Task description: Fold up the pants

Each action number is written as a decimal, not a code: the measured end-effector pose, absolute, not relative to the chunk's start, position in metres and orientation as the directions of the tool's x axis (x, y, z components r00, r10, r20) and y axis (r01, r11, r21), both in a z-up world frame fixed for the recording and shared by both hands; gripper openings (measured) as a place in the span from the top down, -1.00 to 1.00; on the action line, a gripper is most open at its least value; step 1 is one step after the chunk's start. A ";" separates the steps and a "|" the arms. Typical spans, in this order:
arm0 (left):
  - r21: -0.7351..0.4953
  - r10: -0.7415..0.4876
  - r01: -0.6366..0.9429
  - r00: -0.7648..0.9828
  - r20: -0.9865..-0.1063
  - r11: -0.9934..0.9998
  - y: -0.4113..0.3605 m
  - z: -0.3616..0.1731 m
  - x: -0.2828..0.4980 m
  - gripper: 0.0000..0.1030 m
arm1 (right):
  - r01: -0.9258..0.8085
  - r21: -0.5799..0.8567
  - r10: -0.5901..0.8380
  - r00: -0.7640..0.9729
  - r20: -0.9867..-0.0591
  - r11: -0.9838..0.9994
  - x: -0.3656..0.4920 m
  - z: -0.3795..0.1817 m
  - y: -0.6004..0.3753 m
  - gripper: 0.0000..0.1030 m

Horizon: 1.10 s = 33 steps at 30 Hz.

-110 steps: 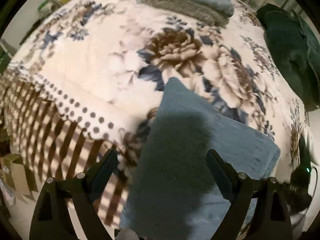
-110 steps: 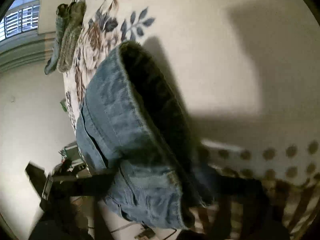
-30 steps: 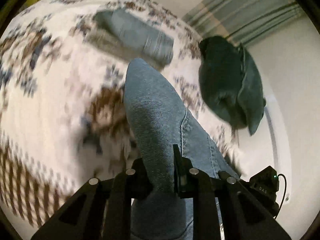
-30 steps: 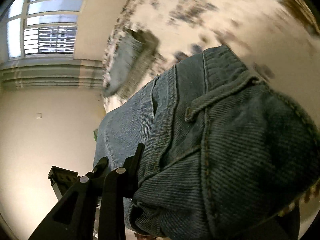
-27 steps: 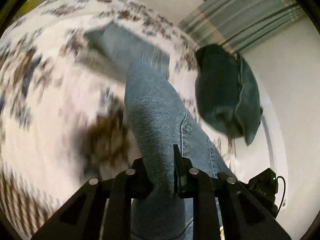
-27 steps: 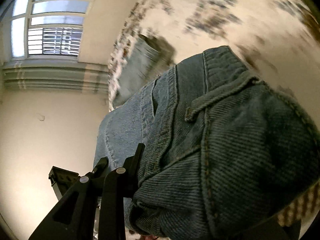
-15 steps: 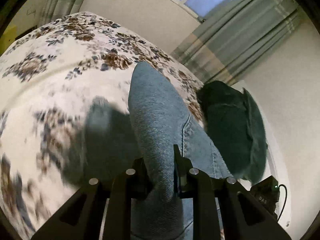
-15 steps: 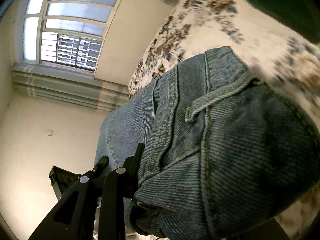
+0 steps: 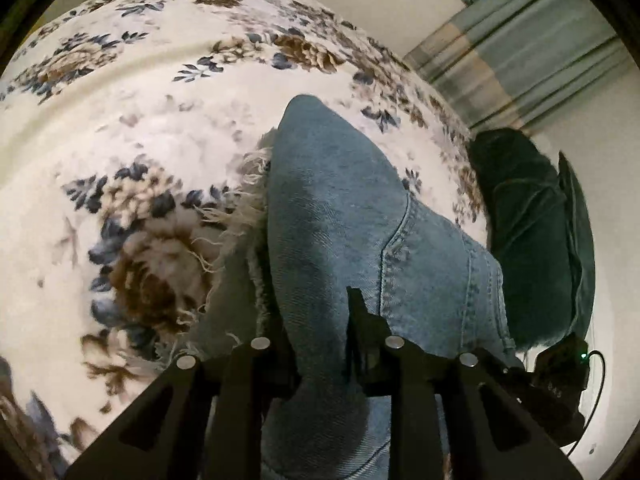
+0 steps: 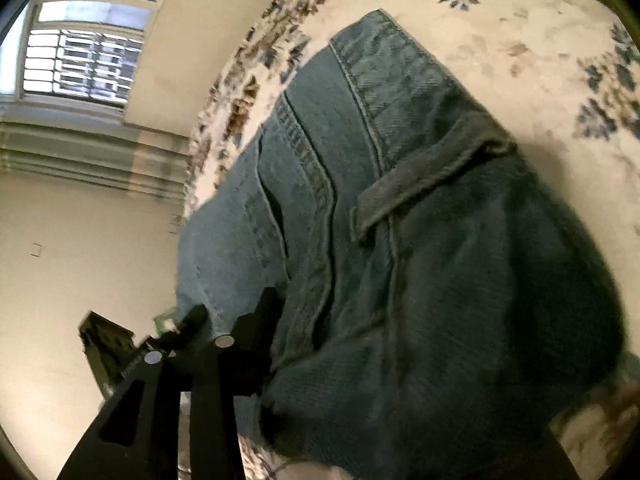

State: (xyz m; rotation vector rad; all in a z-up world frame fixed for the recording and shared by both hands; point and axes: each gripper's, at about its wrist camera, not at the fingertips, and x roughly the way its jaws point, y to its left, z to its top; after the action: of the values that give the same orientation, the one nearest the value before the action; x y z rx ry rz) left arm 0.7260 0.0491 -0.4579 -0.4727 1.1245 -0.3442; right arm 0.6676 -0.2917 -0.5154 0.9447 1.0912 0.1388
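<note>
Left wrist view, bottom centre: my left gripper is clamped on a thick fold of the jeans, both black fingers pressed into the denim. The folded bundle rises from between them toward the middle of the frame. On its left side I see a frayed hem, pale threads lying on the bedspread. The bedspread is cream with brown and blue flowers and fills the left and upper frame. At the right edge, beyond the jeans, a dark green garment sits heaped on the bed. Lower right corner: a small black device with a green light and a cord. Upper right, farthest off: striped curtains.

Right wrist view: my right gripper comes in from lower left. One finger bears against the jeans at the waistband end; the other finger is hidden behind denim, so I read it as gripping the cloth. A belt loop crosses mid-frame. The bedspread shows top right. A barred window sits upper left.
</note>
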 end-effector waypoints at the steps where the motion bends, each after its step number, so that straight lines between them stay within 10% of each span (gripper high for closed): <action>1: -0.509 -0.476 0.023 0.393 -0.787 0.861 0.048 -0.453 0.725 0.56 | 0.361 0.671 0.491 0.476 -0.730 0.648 0.663 -0.509 -0.292 -0.15; 6: -0.316 -0.293 0.017 0.424 -0.857 0.949 0.035 -0.423 0.707 0.48 | 0.357 0.533 0.355 0.455 -0.817 0.767 0.639 -0.469 -0.289 -0.39; 11: -0.143 -0.153 0.059 0.478 -0.865 0.988 0.016 -0.385 0.677 -0.55 | 0.311 0.306 0.141 0.458 -0.878 0.900 0.615 -0.409 -0.277 -0.50; 13: -0.089 -0.113 0.071 0.507 -0.854 0.994 0.007 -0.367 0.662 -0.68 | 0.296 0.235 0.076 0.463 -0.883 0.926 0.601 -0.386 -0.271 -0.81; 33: 0.026 -0.012 0.045 0.681 -0.732 0.999 -0.023 -0.183 0.496 -0.69 | 0.237 0.076 -0.099 0.647 -0.756 0.968 0.425 -0.160 -0.251 -1.00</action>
State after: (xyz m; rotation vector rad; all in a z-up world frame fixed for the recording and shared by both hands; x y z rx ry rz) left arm 0.4958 -0.0231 -0.1828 0.0429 0.8208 -0.0323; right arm 0.4254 -0.2513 -0.1603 0.1742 0.8464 -0.1926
